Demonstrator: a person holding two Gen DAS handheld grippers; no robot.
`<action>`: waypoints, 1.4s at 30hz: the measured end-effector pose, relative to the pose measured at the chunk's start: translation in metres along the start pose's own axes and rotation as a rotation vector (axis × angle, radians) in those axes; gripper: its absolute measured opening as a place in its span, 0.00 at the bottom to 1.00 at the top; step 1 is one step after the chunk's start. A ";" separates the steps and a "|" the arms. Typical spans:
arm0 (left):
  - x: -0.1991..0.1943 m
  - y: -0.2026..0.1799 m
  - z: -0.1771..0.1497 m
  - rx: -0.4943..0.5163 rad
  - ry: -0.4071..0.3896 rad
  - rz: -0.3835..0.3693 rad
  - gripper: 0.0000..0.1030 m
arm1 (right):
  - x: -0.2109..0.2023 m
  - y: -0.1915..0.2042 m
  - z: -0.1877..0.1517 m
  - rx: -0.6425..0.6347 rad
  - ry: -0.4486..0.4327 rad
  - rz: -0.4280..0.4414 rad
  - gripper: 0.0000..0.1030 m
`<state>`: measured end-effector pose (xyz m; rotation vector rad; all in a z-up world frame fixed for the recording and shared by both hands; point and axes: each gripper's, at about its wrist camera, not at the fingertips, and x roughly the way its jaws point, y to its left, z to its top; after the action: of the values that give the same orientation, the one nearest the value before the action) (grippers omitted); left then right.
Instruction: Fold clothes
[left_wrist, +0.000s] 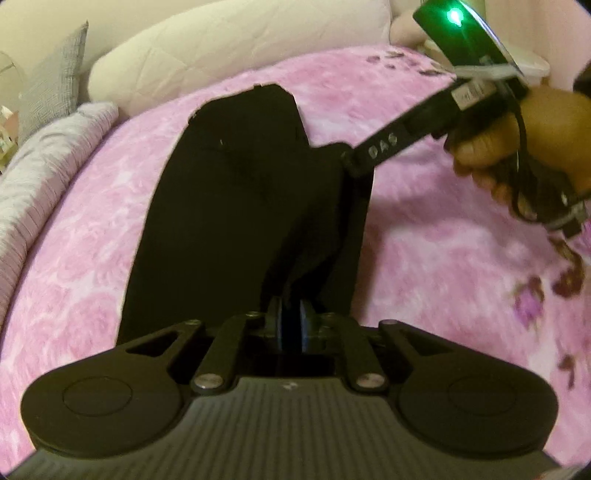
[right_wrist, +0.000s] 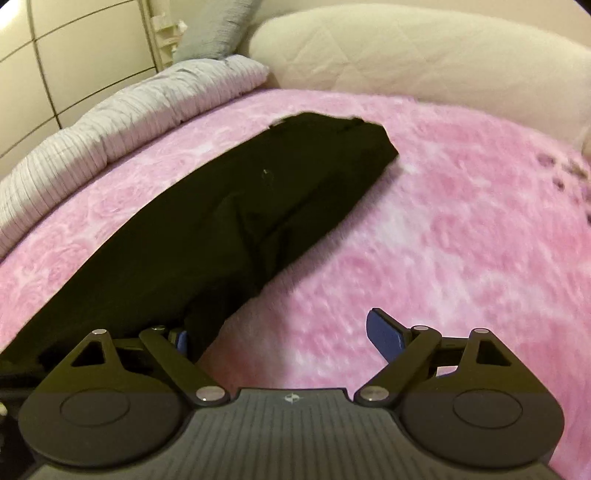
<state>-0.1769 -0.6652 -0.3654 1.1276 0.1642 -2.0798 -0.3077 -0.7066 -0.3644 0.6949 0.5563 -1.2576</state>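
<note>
A black garment (left_wrist: 236, 206) lies lengthwise on the pink blanket (left_wrist: 424, 258). The left gripper (left_wrist: 291, 325) is clenched on its near edge. The right gripper (right_wrist: 284, 336) is released, its jaws spread beside the cloth.

Bedding and surroundings, 2 wrist views.
A pink plush blanket (right_wrist: 443, 240) covered the bed; a striped lilac quilt (right_wrist: 122, 125) lay bunched along its edge, a cream pillow (right_wrist: 406, 48) and grey cushion (left_wrist: 55, 85) beyond.
</note>
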 end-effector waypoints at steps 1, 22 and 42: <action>-0.001 -0.003 -0.004 -0.006 0.019 -0.003 0.12 | -0.002 -0.001 -0.002 -0.001 0.012 -0.003 0.84; -0.192 -0.011 -0.179 -0.803 0.348 0.470 0.36 | -0.049 0.004 -0.016 -0.418 0.143 0.028 0.88; -0.328 0.119 -0.419 -1.324 0.049 0.605 0.36 | -0.080 0.322 -0.068 -0.992 0.147 0.644 0.68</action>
<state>0.2907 -0.3852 -0.3406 0.2982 0.9246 -0.9849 -0.0123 -0.5532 -0.3000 0.0831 0.8874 -0.2357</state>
